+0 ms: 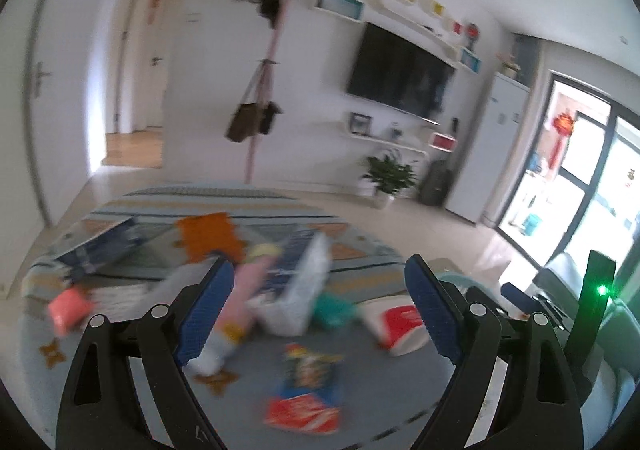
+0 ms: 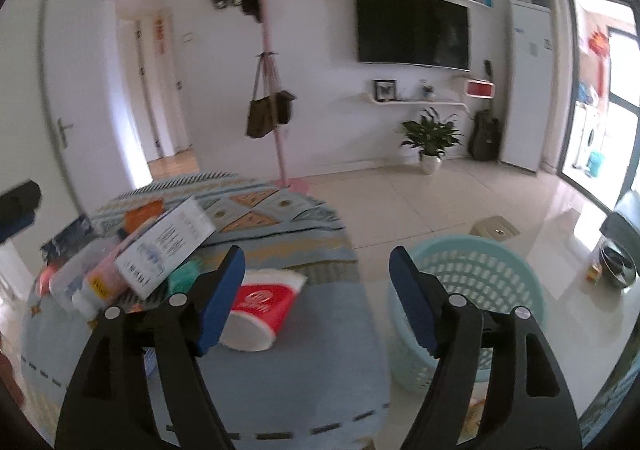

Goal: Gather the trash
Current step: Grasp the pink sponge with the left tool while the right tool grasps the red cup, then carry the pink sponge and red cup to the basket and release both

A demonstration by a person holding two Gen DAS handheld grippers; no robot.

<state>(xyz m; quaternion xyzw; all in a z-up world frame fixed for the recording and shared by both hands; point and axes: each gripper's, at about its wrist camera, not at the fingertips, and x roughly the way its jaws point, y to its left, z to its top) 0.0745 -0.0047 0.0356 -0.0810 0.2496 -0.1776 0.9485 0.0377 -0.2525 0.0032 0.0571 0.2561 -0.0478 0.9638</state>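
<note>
The patterned rug (image 2: 280,210) carries the trash; the pale blue basket (image 2: 472,278) stands just beside it on the floor. The red paper cup (image 2: 260,304) lies tipped near the white box (image 2: 168,246). The left gripper (image 1: 320,310) and the right gripper (image 2: 316,298) both have their jaws spread wide and hold nothing.

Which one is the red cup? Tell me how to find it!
Look at the blue patterned rug, then at its edge nearest the pale green basket. The red cup lies tipped on its side there. It is the only round red-and-white thing; its neighbours are boxes and bottles.
</note>
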